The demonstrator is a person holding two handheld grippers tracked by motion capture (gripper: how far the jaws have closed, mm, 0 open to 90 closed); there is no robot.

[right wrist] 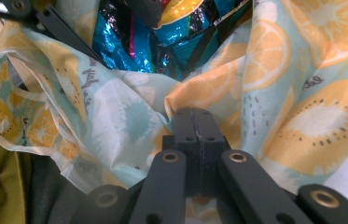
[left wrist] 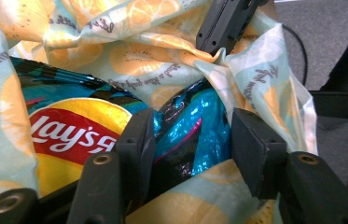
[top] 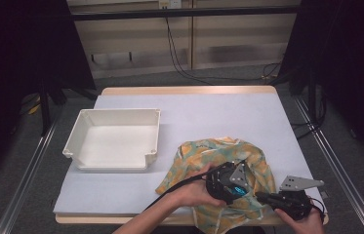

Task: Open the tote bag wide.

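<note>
Inside the bag (top: 221, 161), at the near right of the counter (top: 194, 122), lies a chip packet (left wrist: 69, 130), blue and black foil with a red and yellow logo. From the left gripper view, the left gripper (left wrist: 188, 140) reaches into the bag's mouth: its jaws stand apart, the crumpled blue end of the packet between them, one jaw against the foil and the other just beside it, not yet closed on it. From the right gripper view, the right gripper (right wrist: 195, 140) has its jaws pressed together on a fold of the bag's rim, holding the fruit-printed fabric up, with the packet (right wrist: 162, 32) deeper in beyond that fold. In the high view both grippers sit at the bag's near edge, the left (top: 226, 183) over the fabric, the right (top: 287, 200) at the counter's near right corner, a hand (top: 194, 192) behind the left one.

A pale sheet covers the counter, with a wooden edge showing at the far side. Beyond it are grey floor, cables, a pale wall and dark curtains at both sides.

A white tray (top: 113, 139) stands on the left of the counter, well apart from the bag, nothing in it.
</note>
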